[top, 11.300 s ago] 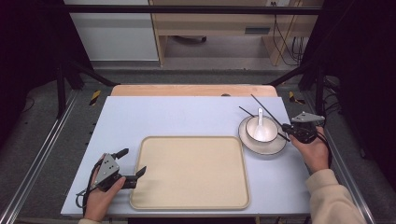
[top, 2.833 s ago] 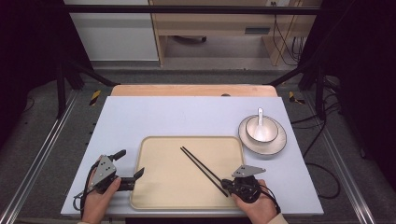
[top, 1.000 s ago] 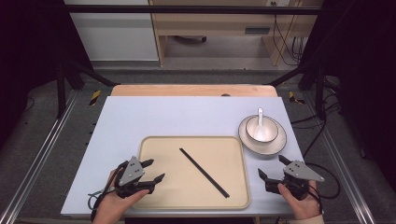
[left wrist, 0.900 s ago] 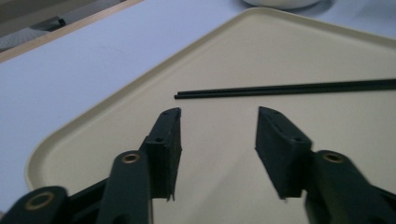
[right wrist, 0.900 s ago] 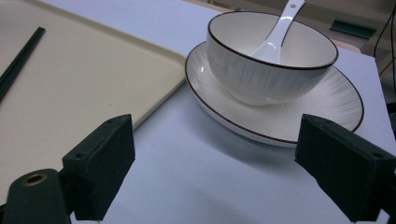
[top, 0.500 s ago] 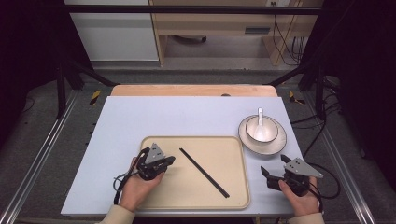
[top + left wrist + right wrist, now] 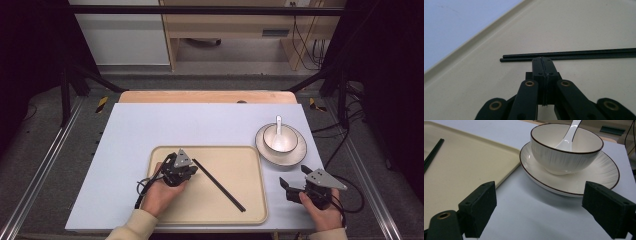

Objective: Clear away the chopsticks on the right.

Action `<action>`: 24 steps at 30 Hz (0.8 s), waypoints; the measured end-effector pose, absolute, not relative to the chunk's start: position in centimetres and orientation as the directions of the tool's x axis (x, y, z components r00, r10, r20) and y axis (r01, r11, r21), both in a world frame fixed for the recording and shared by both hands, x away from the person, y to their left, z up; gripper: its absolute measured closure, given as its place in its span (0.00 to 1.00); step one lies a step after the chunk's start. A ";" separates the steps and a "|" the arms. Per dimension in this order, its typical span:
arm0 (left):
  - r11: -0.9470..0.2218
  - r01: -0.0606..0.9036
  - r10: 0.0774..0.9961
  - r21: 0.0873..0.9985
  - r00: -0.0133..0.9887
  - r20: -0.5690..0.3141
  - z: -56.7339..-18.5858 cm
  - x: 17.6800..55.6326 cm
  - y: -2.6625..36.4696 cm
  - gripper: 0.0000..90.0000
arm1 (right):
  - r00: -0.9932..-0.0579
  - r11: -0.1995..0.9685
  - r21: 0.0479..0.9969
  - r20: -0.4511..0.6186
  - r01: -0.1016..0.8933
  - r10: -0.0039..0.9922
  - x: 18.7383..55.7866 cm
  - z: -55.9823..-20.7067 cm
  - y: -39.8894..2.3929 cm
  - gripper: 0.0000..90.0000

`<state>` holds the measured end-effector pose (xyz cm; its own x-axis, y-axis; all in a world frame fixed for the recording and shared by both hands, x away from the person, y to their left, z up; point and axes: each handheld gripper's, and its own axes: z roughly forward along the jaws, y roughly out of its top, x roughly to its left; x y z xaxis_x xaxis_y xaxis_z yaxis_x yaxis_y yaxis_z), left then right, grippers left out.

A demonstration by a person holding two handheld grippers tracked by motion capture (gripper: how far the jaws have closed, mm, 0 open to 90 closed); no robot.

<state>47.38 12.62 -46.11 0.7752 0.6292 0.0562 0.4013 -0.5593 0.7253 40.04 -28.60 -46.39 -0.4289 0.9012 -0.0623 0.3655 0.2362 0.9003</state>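
Judging from the tray, I have the chopsticks lying on it, my left gripper pressed closed just beside their upper end, my right gripper spread wide beyond its right edge, bowl still outside.

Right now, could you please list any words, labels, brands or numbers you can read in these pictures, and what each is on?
None can be read.
The tray, chopsticks, bowl, spoon and plate are unmarked.
The yellow-and-black strips on the floor are hazard stripes, not text.
The left gripper and right gripper bear no legible marking.
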 end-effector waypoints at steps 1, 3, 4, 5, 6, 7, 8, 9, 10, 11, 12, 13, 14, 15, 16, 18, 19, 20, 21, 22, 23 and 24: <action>-0.563 0.402 0.628 0.722 0.776 0.057 -46.2 47.5 12.4 1.00 | -0.430 0.234 0.901 -0.060 0.364 0.901 40.1 -46.4 -28.6 0.13; -0.567 0.405 0.624 0.717 0.780 0.053 -46.4 47.7 12.0 1.00 | -0.435 0.233 0.901 -0.056 0.365 0.899 40.1 -46.4 -28.5 0.13; -0.578 0.405 0.617 0.709 0.785 0.055 -46.6 48.0 11.7 1.00 | -0.436 0.230 0.901 -0.051 0.368 0.898 40.1 -46.4 -28.5 0.13; -0.578 0.405 0.617 0.709 0.785 0.055 -46.6 48.0 11.7 1.00 | -0.436 0.230 0.901 -0.051 0.368 0.898 40.1 -46.4 -28.5 0.13; -0.580 0.405 0.617 0.707 0.785 0.056 -46.7 48.1 11.6 1.00 | -0.436 0.233 0.901 -0.055 0.365 0.898 40.1 -46.4 -28.5 0.13; -0.579 0.412 0.618 0.704 0.785 0.049 -46.9 48.2 11.4 1.00 | -0.436 0.229 0.901 -0.051 0.367 0.899 40.1 -46.4 -28.5 0.13; -0.583 0.412 0.616 0.700 0.786 0.050 -47.0 48.3 11.3 1.00 | -0.435 0.226 0.901 -0.047 0.370 0.899 40.1 -46.4 -28.5 0.13; -0.591 0.409 0.612 0.695 0.788 0.058 -47.0 48.3 11.2 1.00 | -0.434 0.225 0.900 -0.045 0.372 0.900 40.1 -46.4 -28.5 0.13; -0.592 0.411 0.611 0.693 0.790 0.054 -47.1 48.3 11.1 1.00 | -0.434 0.224 0.900 -0.044 0.374 0.900 40.1 -46.4 -28.5 0.13; -0.589 0.409 0.611 0.697 0.789 0.054 -47.2 48.4 11.0 1.00 | -0.433 0.223 0.900 -0.042 0.375 0.900 40.1 -46.4 -28.5 0.13; -0.580 0.411 0.614 0.704 0.788 0.046 -47.3 48.5 10.9 1.00 | -0.433 0.223 0.900 -0.042 0.375 0.900 40.1 -46.4 -28.5 0.13; -0.580 0.410 0.613 0.704 0.789 0.046 -47.3 48.6 10.7 1.00 | -0.433 0.222 0.899 -0.041 0.377 0.901 40.1 -46.4 -28.5 0.14; -0.580 0.410 0.613 0.704 0.789 0.046 -47.3 48.6 10.7 1.00 | -0.433 0.222 0.899 -0.041 0.377 0.901 40.1 -46.4 -28.5 0.14; -0.580 0.407 0.611 0.706 0.791 0.046 -47.3 48.7 10.6 1.00 | -0.433 0.222 0.899 -0.040 0.378 0.901 40.1 -46.5 -28.6 0.14; -0.575 0.408 0.609 0.709 0.792 0.038 -47.4 48.9 10.1 1.00 | -0.432 0.221 0.899 -0.040 0.378 0.901 40.1 -46.5 -28.6 0.14; -0.582 0.403 0.601 0.706 0.798 0.040 -47.3 49.1 9.7 1.00 | -0.429 0.222 0.898 -0.041 0.380 0.902 40.1 -46.5 -28.6 0.14; -0.590 0.398 0.595 0.702 0.802 0.045 -47.3 49.3 9.4 1.00 | -0.428 0.220 0.898 -0.039 0.381 0.903 40.1 -46.5 -28.6 0.14; -0.590 0.398 0.595 0.702 0.802 0.045 -47.3 49.3 9.4 1.00 | -0.428 0.215 0.898 -0.033 0.384 0.903 40.1 -46.5 -28.6 0.14; -0.597 0.392 0.589 0.700 0.806 0.051 -47.2 49.6 8.9 1.00 | -0.428 0.215 0.898 -0.033 0.384 0.903 40.1 -46.5 -28.6 0.14; -0.600 0.389 0.585 0.699 0.809 0.052 -47.2 49.8 8.7 1.00 | -0.429 0.218 0.897 -0.036 0.384 0.903 40.1 -46.5 -28.6 0.14; -0.600 0.389 0.585 0.699 0.809 0.052 -47.2 49.8 8.7 1.00 | -0.430 0.215 0.898 -0.032 0.384 0.902 40.1 -46.5 -28.6 0.14; -0.602 0.387 0.583 0.698 0.811 0.053 -47.2 50.0 8.5 1.00 | -0.430 0.215 0.898 -0.032 0.384 0.902 40.1 -46.5 -28.6 0.14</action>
<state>49.95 8.46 -47.22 0.8109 0.5828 0.0531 0.3871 -0.6023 0.6981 40.12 -28.57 -46.48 -0.4303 0.9021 -0.0322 0.3839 0.2152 0.8979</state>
